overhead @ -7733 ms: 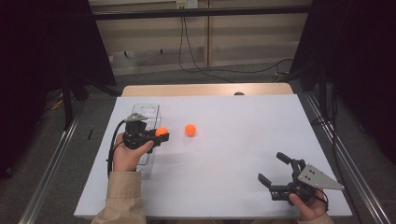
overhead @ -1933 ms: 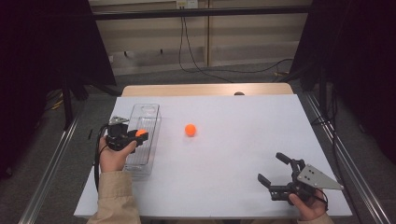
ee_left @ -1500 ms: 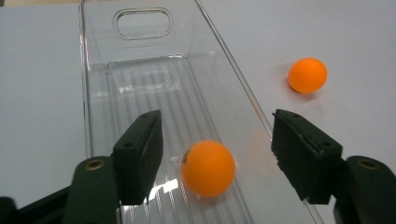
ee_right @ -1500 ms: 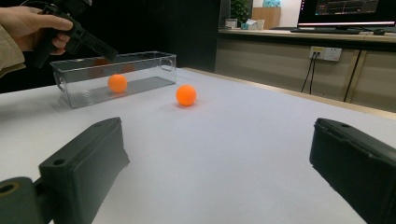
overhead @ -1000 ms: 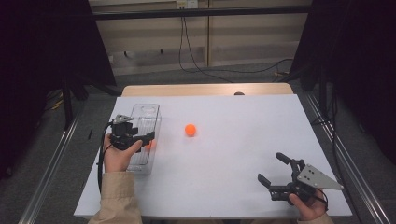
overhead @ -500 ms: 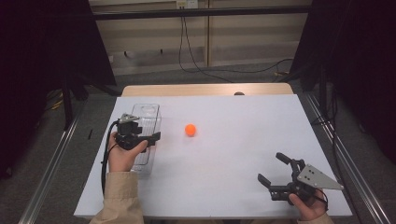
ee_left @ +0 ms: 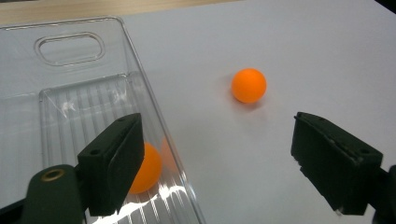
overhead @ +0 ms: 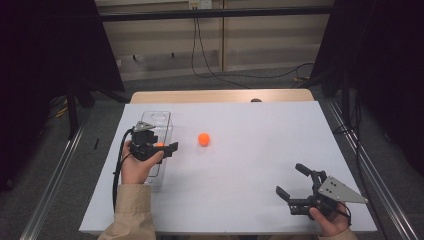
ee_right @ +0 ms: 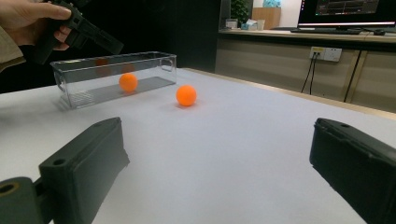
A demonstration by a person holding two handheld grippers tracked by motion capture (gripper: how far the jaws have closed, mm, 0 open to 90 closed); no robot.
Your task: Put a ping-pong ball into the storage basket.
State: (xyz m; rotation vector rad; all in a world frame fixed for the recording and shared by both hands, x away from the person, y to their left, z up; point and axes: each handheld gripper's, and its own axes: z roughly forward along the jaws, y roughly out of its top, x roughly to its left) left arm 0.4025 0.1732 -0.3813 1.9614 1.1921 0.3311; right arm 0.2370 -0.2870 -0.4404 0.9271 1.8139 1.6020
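A clear plastic bin (overhead: 165, 118) stands at the table's left. One orange ball (overhead: 159, 145) lies on its floor, seen past my left jaw as the ball in the bin (ee_left: 144, 168). A second orange ball (overhead: 203, 139) rests on the white table to the bin's right. My left gripper (overhead: 169, 149) hovers over the bin's right wall. Its jaws have just been opening and nothing is between them (ee_left: 217, 140). My right gripper (overhead: 289, 179) rests open and empty at the front right, facing both balls (ee_right: 215, 140).
The white table (overhead: 260, 130) reaches a wooden strip (overhead: 220, 96) at the back. Dark frames and cables stand beyond it. In the right gripper view the bin (ee_right: 154, 58) sits left of the loose ball (ee_right: 186, 95), with the other hand (ee_right: 28, 16) above it.
The orange ball that sat between my left jaws a second ago now lies in the bin. Those jaws have spread apart, and the left hand has shifted slightly right. The right gripper is unchanged.
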